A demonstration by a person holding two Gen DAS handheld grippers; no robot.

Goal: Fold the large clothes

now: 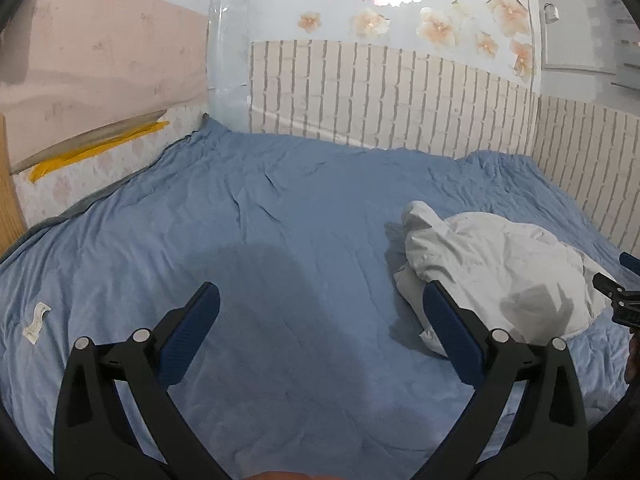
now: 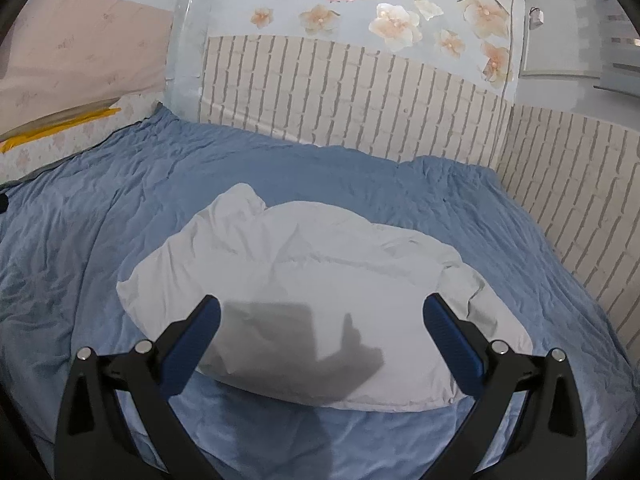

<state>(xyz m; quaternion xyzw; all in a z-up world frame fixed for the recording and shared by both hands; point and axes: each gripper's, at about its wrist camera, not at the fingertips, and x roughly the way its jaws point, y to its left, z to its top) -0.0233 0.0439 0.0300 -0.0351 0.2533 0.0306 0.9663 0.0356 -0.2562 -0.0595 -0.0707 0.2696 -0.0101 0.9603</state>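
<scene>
A white padded garment (image 2: 304, 300) lies crumpled in a heap on the blue bed cover (image 2: 360, 176). In the left wrist view the garment (image 1: 500, 268) sits at the right. My right gripper (image 2: 320, 312) is open and empty, hovering above the garment's near edge. My left gripper (image 1: 320, 304) is open and empty above bare blue cover (image 1: 260, 220), left of the garment. The right gripper's tip (image 1: 618, 300) shows at the left wrist view's right edge.
A brick-pattern padded wall (image 2: 360, 92) runs along the far and right sides of the bed. A pink headboard (image 1: 100, 64) and floral mattress edge (image 1: 100, 168) lie at the left. A white label (image 1: 36, 322) lies on the cover.
</scene>
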